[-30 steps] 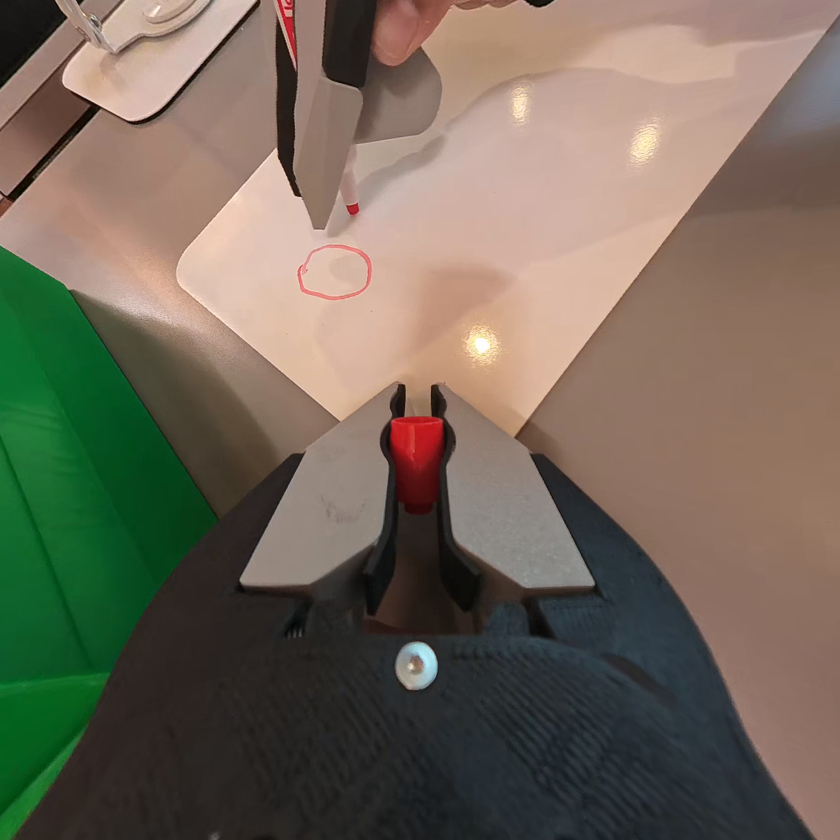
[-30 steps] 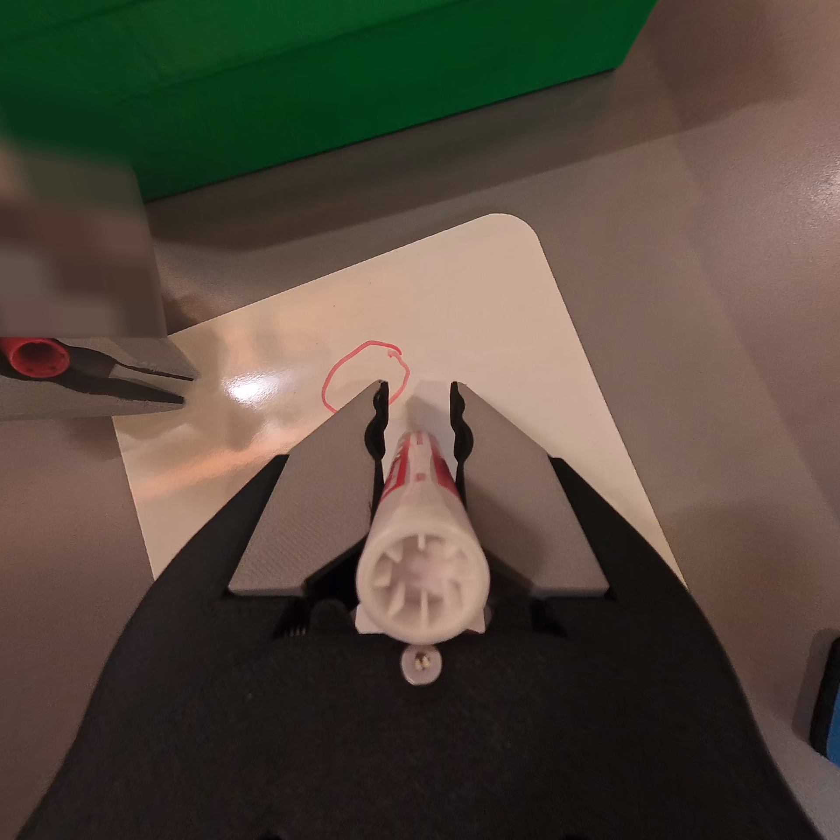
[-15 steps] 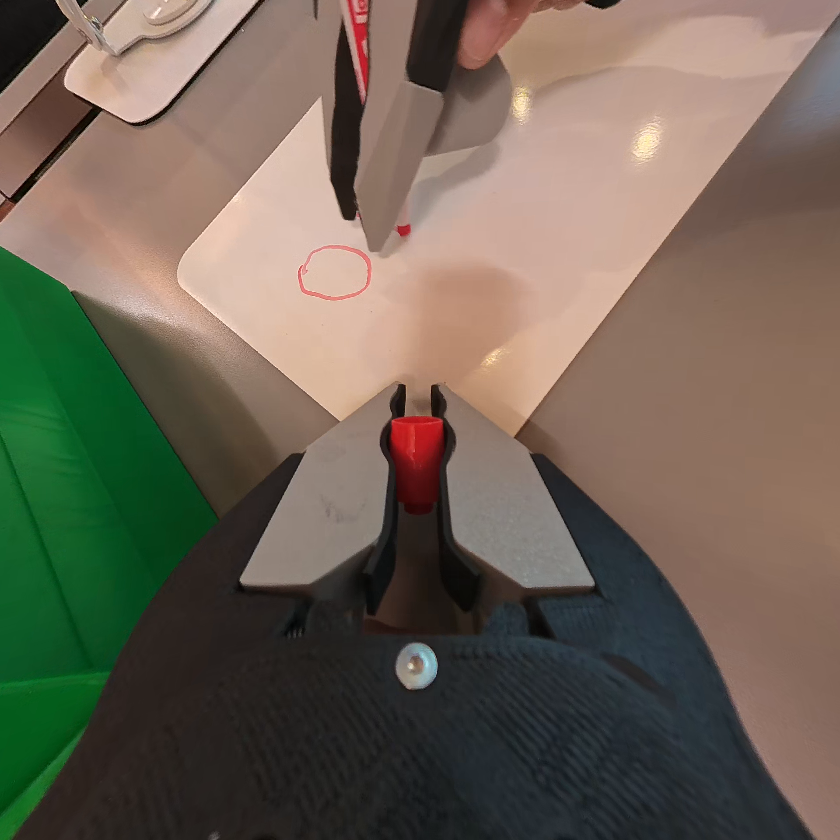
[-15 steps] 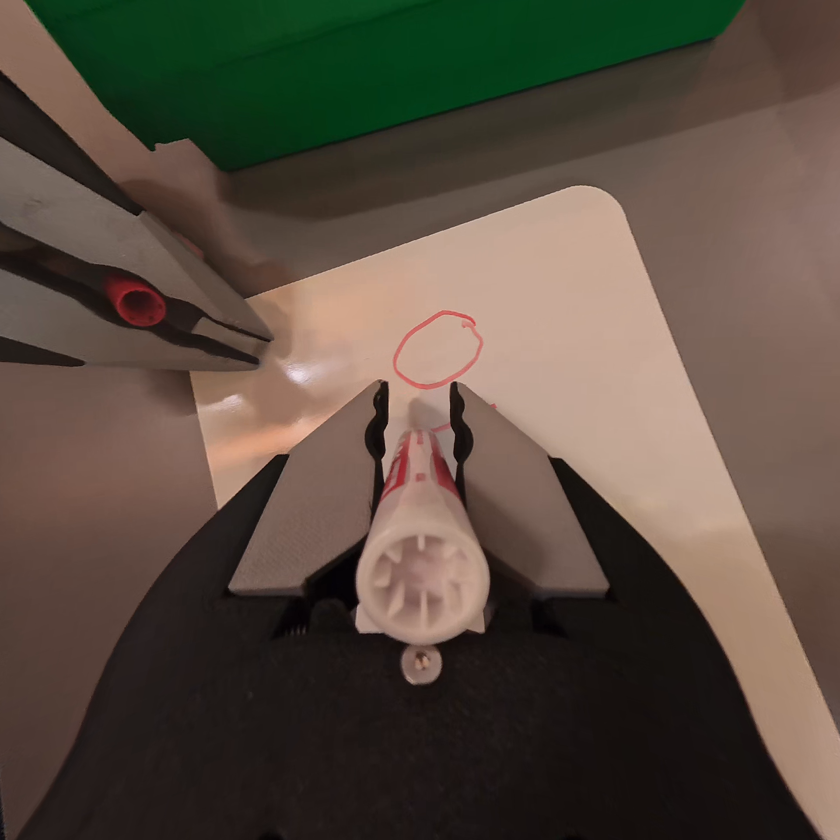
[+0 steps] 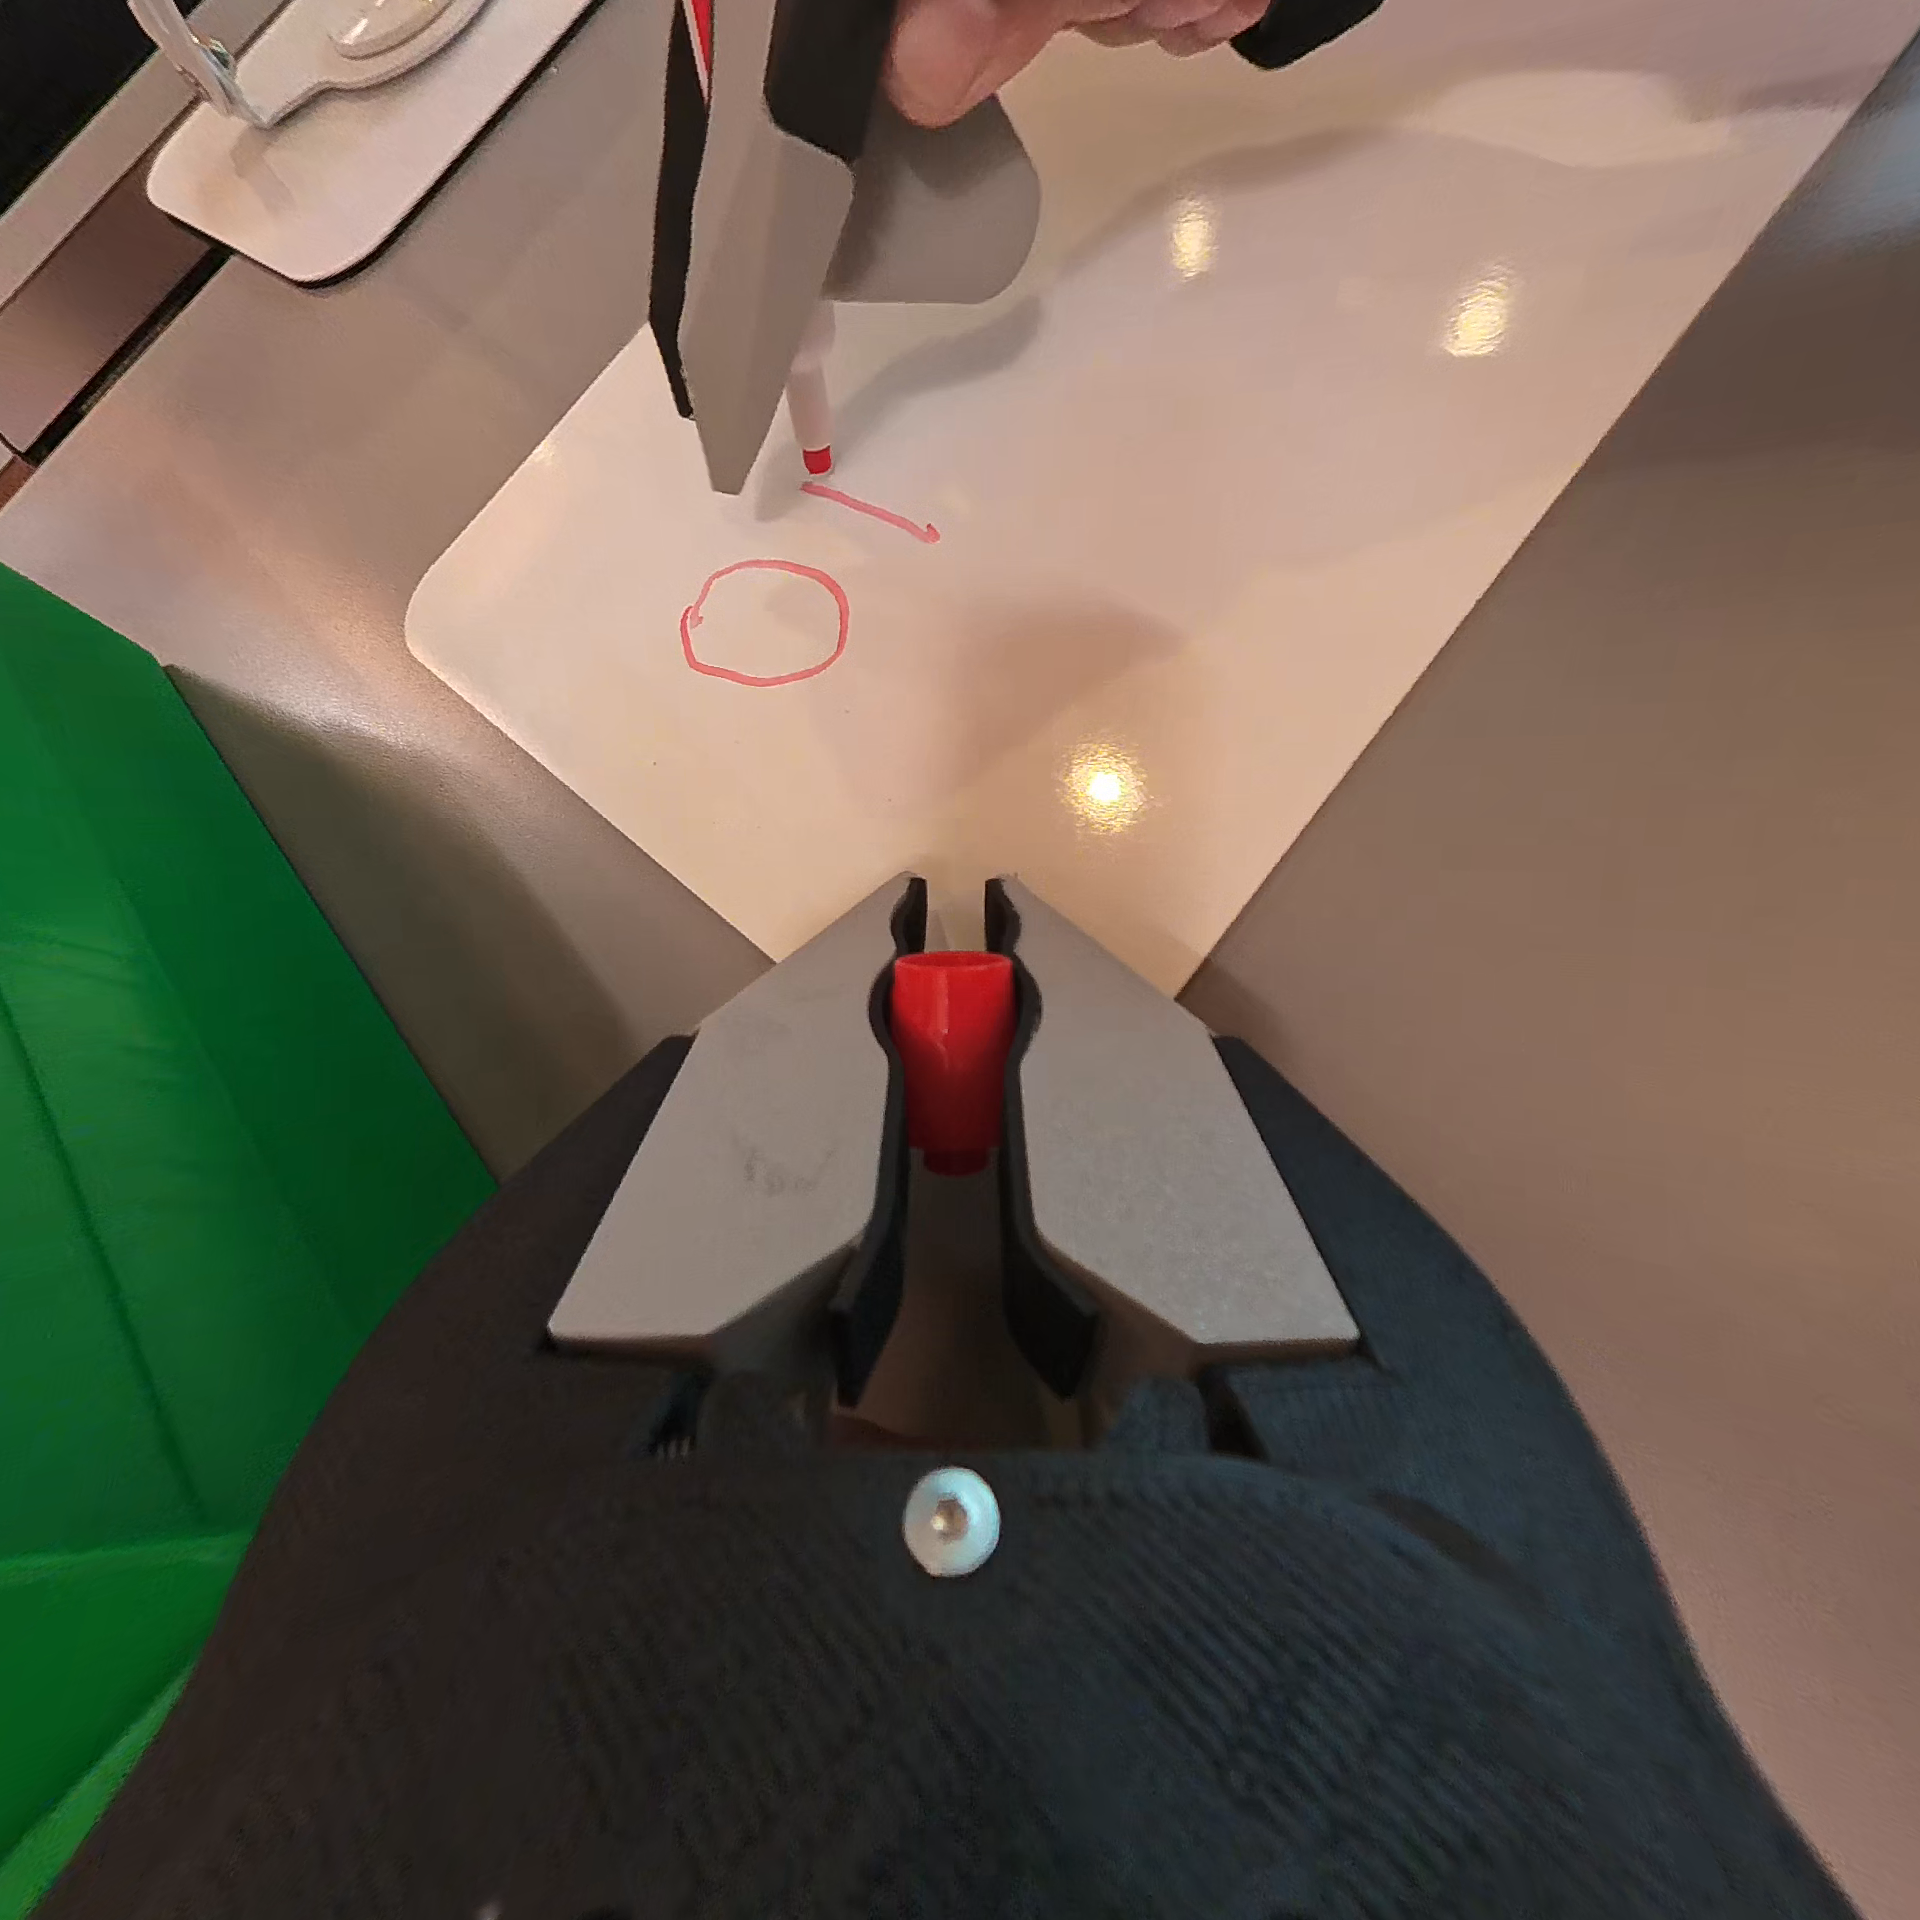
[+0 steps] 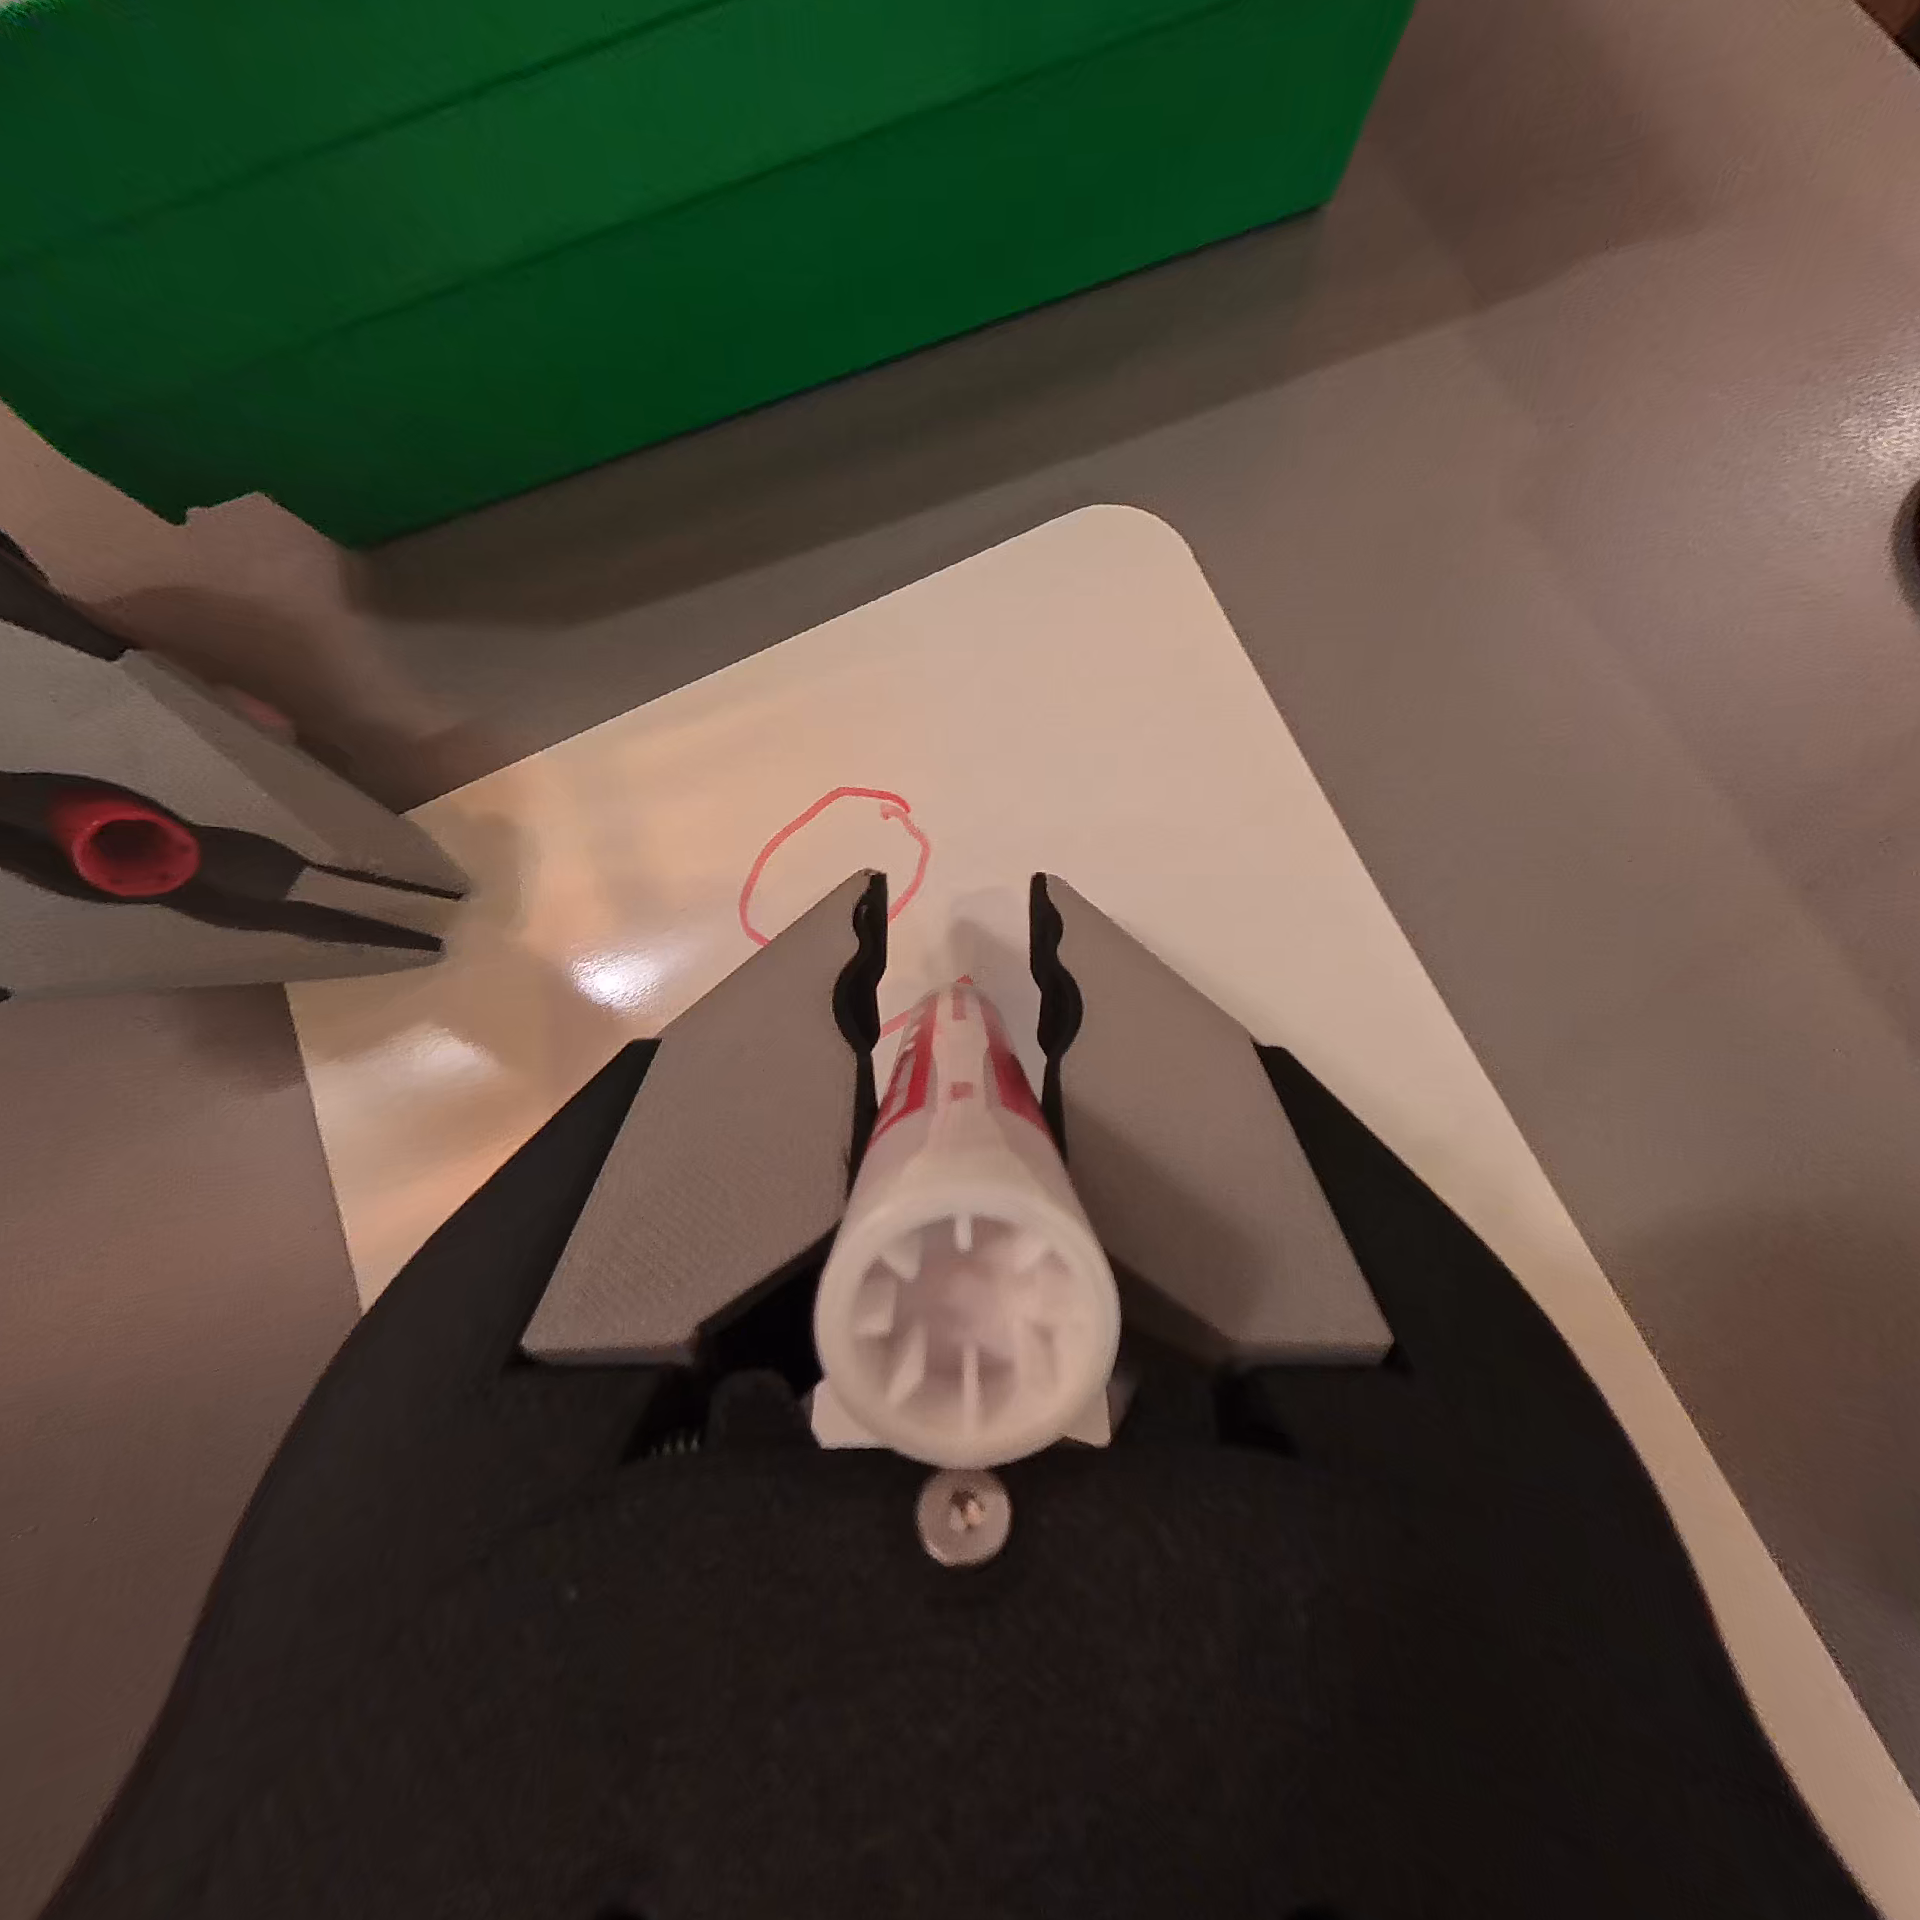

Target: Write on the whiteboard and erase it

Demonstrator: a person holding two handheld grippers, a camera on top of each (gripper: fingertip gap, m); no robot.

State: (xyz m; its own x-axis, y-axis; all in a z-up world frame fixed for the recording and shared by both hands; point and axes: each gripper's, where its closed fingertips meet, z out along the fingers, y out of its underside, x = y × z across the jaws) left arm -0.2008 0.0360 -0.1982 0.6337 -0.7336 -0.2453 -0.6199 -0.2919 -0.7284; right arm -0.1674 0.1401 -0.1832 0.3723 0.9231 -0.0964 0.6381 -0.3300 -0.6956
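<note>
A white whiteboard [image 5: 1143,520] lies flat on the grey table, also in the right wrist view [image 6: 1091,727]. A red circle [image 5: 764,621] and a short red stroke [image 5: 873,509] are drawn on it; the circle shows in the right wrist view [image 6: 831,862]. My right gripper [image 6: 956,904] is shut on a white marker [image 6: 961,1195]; in the left wrist view the marker's red tip [image 5: 816,457] touches the board at the stroke's end. My left gripper [image 5: 951,904] is shut on the red marker cap [image 5: 951,1039] over the board's near corner; the cap also shows in the right wrist view [image 6: 130,847].
A green box [image 5: 156,1039] stands left of the board, also in the right wrist view [image 6: 623,208]. A white pad with a metal object [image 5: 343,125] lies at the far left. A hand [image 5: 1039,42] holds the right gripper. Some 11 centimetres of space lies between my two pairs of fingers.
The marker has drawn a short red stroke beside the circle, its tip moving first right, then back left. The left gripper with the cap has not moved.
</note>
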